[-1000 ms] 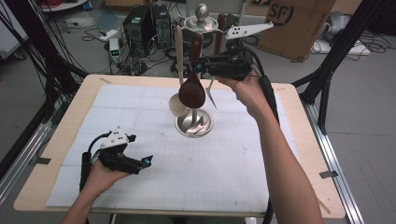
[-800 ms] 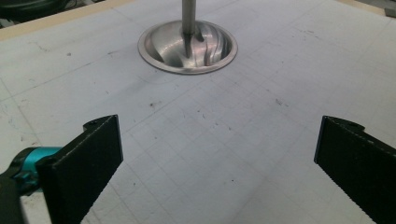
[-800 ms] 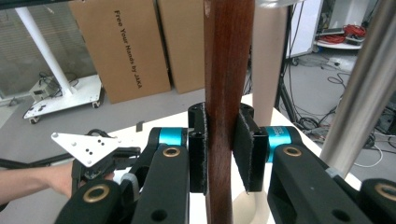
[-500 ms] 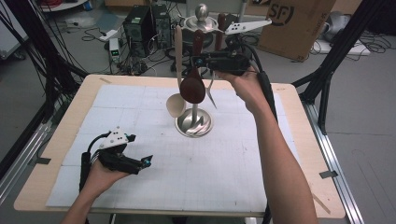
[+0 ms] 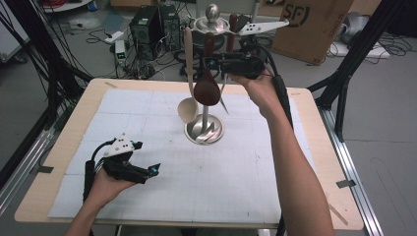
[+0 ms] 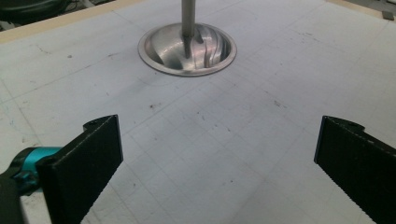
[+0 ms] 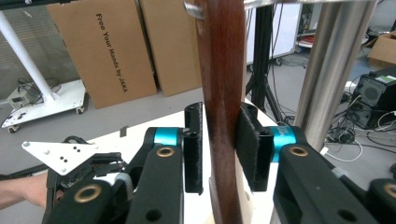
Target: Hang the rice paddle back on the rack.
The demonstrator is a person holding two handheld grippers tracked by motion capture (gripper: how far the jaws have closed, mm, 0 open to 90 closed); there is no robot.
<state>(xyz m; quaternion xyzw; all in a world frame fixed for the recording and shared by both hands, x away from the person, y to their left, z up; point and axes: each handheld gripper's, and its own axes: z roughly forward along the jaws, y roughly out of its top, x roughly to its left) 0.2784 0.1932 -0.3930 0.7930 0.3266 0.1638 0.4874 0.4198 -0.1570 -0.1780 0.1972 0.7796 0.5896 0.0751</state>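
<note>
A steel utensil stand (image 5: 204,130) rises from its round base (image 6: 187,49) at the middle of the table. From its top rim hang a dark wooden spoon (image 5: 206,91) and a pale spoon (image 5: 188,109). My right gripper (image 5: 210,62) is held level at the dark spoon's handle (image 7: 224,70). The handle runs between the pads of my right gripper (image 7: 219,140), whose jaws have just been opening, and a thin gap shows at the left pad. The stand's post (image 7: 327,70) is just to the right. My left gripper (image 5: 150,172) rests at the front left, and my left gripper (image 6: 217,154) stands wide open with nothing in it.
A white gridded mat (image 5: 221,187) covers the wooden table. A thin metal utensil (image 5: 223,103) also hangs on the stand. Cardboard boxes (image 5: 314,24), computer gear (image 5: 147,24) and cables lie beyond the far edge. Black frame legs (image 5: 344,88) stand at the right.
The right gripper and the dark spoon have shifted a little right and up by the stand. The pale spoon now shows more fully to its left. The left gripper has not moved.
</note>
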